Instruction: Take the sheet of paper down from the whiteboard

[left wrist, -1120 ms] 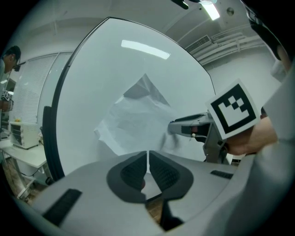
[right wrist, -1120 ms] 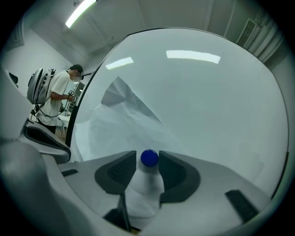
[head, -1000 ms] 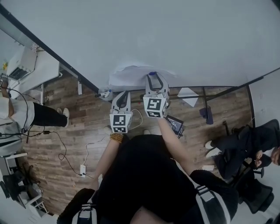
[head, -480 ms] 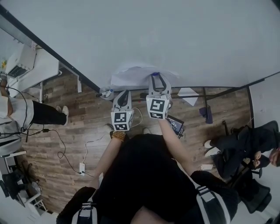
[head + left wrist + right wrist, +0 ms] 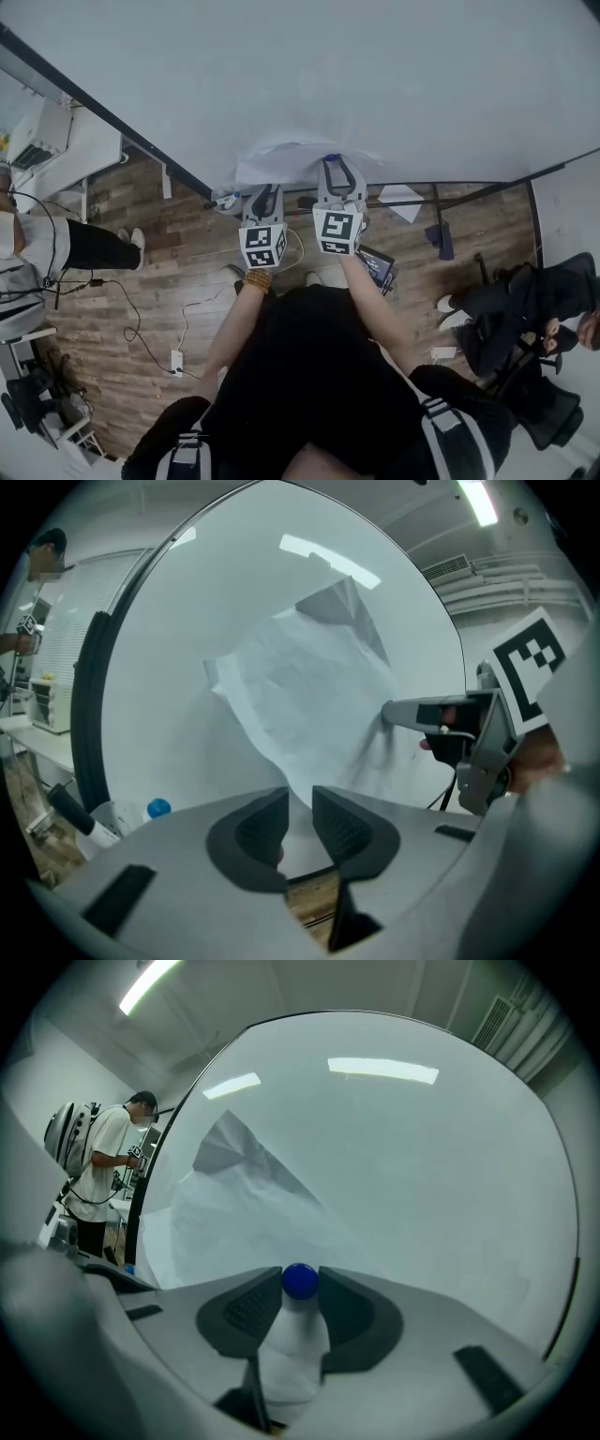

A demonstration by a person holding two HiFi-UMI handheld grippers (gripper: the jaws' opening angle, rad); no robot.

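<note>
A crumpled white sheet of paper (image 5: 298,157) hangs on the whiteboard (image 5: 394,84), its top corner folded over (image 5: 342,607). A blue round magnet (image 5: 300,1281) sits on the sheet's right part. My right gripper (image 5: 300,1288) (image 5: 332,167) has just been closing, and its pads now press on the magnet between them. My left gripper (image 5: 300,810) (image 5: 263,199) is below and left of it, jaws a narrow gap apart. The sheet's lower corner (image 5: 292,780) shows just beyond that gap; contact cannot be told.
A blue-capped marker (image 5: 157,808) lies on the board's ledge at the left. The board's stand bar (image 5: 441,187) runs right. A person stands at the left (image 5: 98,1171); another sits at the right (image 5: 530,314). Cables (image 5: 141,328) and a loose paper (image 5: 403,204) lie on the wood floor.
My left gripper has moved toward the whiteboard and the sheet's lower edge, and its marker cube has rolled. My right gripper has stayed at the magnet.
</note>
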